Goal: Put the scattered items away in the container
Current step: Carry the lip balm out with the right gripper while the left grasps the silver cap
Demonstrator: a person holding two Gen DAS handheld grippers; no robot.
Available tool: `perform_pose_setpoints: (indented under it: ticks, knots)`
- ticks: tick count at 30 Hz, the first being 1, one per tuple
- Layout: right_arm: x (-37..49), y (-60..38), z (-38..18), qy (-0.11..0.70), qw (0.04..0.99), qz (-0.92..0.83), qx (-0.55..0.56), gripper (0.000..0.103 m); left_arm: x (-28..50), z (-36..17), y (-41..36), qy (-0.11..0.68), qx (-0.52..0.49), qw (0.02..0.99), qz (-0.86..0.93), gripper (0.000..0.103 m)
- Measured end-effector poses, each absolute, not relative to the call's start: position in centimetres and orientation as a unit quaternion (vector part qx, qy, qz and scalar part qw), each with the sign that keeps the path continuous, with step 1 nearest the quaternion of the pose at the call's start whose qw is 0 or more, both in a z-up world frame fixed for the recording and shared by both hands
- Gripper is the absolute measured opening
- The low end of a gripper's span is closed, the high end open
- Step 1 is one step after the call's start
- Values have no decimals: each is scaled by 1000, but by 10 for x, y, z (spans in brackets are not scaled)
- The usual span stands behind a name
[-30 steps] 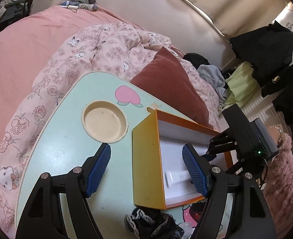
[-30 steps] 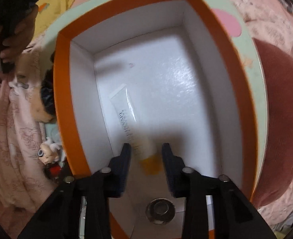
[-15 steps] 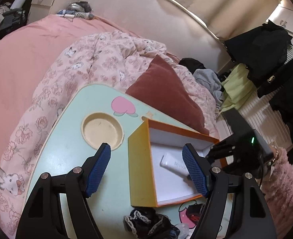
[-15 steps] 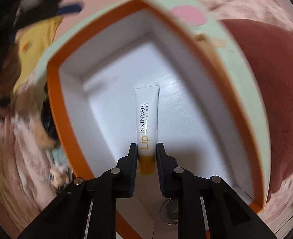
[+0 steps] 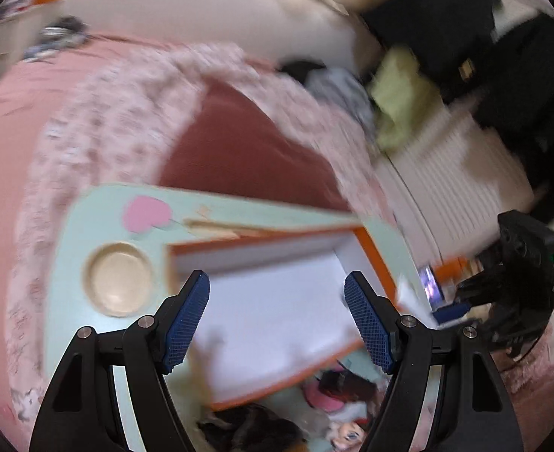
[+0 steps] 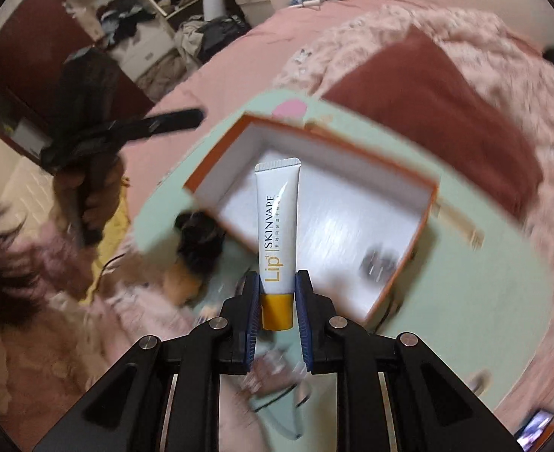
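A white lip balm tube (image 6: 278,222) with an orange cap stands upright between the pads of my right gripper (image 6: 277,286), which is shut on it near the cap. It hangs above the orange-rimmed white box (image 6: 421,233), on whose floor lies a small dark round thing (image 6: 380,261). In the blurred left wrist view my left gripper (image 5: 277,316) is open over the same box (image 5: 374,260), with nothing between its fingers. The right gripper's body (image 5: 525,263) shows at the right edge.
The box sits on a mint bed tray (image 5: 66,263) with a round cup recess (image 5: 118,278). A black lace item (image 6: 197,237) and small dolls (image 5: 337,388) lie at the tray's near edge. A maroon pillow (image 6: 427,113) and pink quilt lie behind.
My right gripper shut on the tube lying in the box and lifted it up and out, rolling as it rose. My left gripper rose and swung over the box.
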State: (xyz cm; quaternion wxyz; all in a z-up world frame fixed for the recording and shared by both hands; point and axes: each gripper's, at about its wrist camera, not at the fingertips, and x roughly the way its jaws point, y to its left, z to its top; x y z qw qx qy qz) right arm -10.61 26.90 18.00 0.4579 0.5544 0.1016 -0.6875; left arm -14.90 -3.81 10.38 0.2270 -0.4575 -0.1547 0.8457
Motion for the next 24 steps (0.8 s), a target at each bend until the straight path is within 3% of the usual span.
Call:
perform_pose_setpoints:
  ticks: [9,24]
  knots:
    - [-57,278,108,77,411,-690,591,18,-190,76,53,-70,-546,272,789,74]
    - [-55,303,99,-43,430,-708,558,24,-215,44,123,-30,-600,300,741,74]
